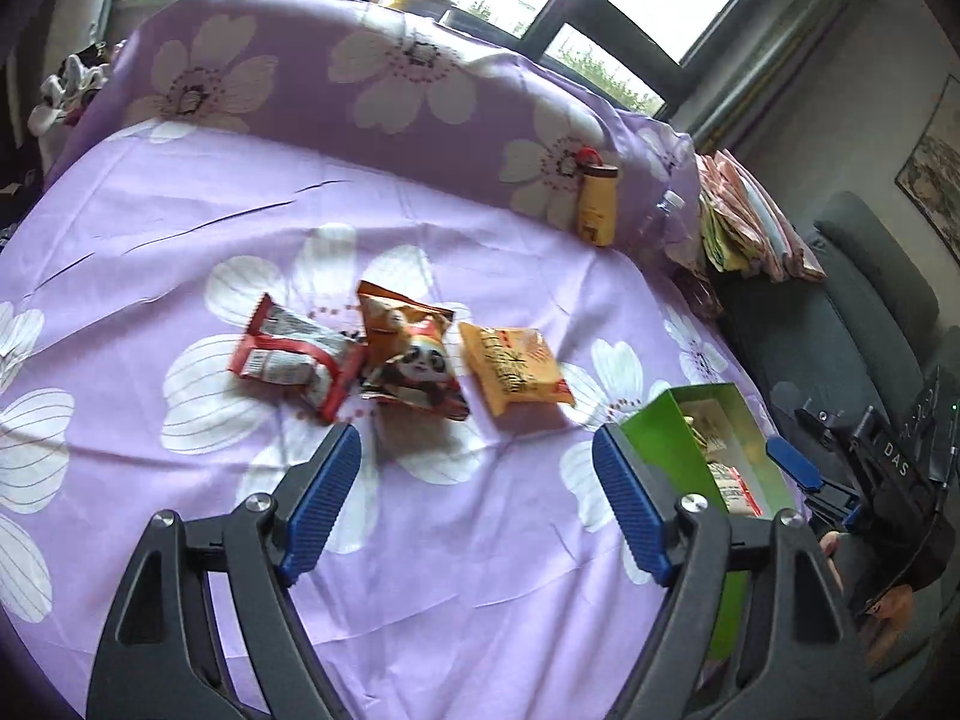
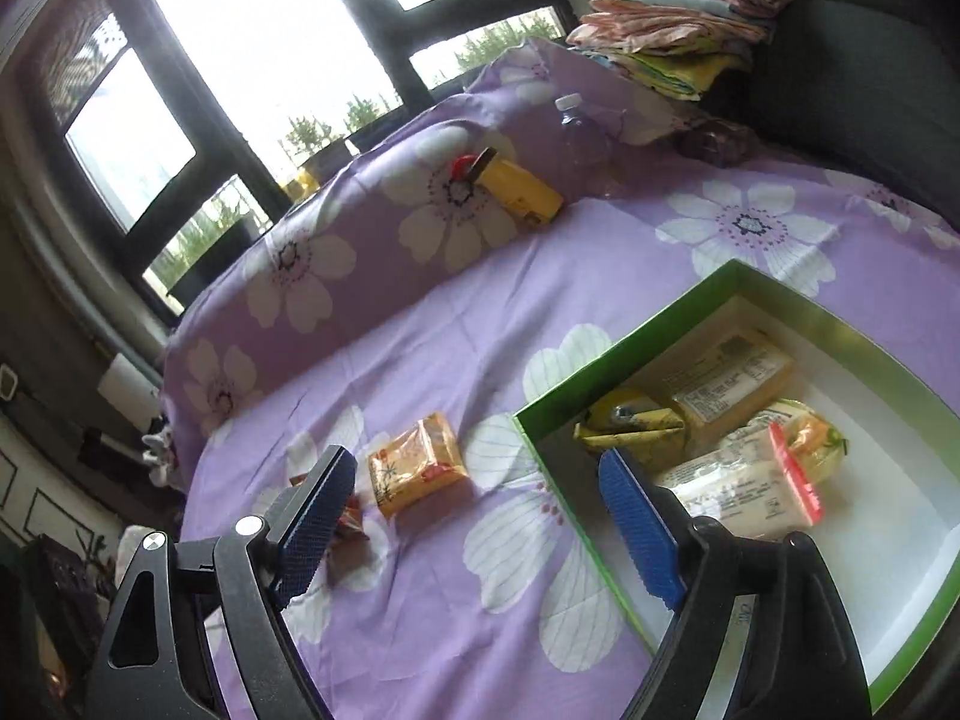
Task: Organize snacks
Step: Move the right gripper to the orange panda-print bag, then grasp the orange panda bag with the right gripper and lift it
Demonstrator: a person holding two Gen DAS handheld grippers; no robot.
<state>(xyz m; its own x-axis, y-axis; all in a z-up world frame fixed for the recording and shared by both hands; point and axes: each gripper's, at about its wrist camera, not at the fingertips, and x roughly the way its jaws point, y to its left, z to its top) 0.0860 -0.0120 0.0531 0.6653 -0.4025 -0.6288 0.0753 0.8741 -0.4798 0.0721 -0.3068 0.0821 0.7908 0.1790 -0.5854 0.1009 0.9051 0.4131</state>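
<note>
Three snack packets lie on the purple flowered sheet: a red-and-white one [image 1: 294, 357], an orange panda one [image 1: 411, 354] and a yellow one [image 1: 513, 369], which also shows in the right wrist view [image 2: 417, 462]. A green box [image 2: 561, 387] to their right holds several packets [image 2: 729, 381]; it also shows in the left wrist view [image 1: 666, 444]. My left gripper [image 1: 477, 504] is open and empty just short of the packets. My right gripper [image 2: 480, 516] is open and empty over the box's left wall; it shows at the left wrist view's right edge [image 1: 792, 465].
A yellow bottle [image 1: 597, 201] and a clear water bottle [image 2: 579, 135] stand against the flowered cushion [image 1: 336, 66] at the back. Folded cloths [image 2: 678, 30] are stacked on a grey sofa [image 1: 864, 276] at the right. Windows run behind.
</note>
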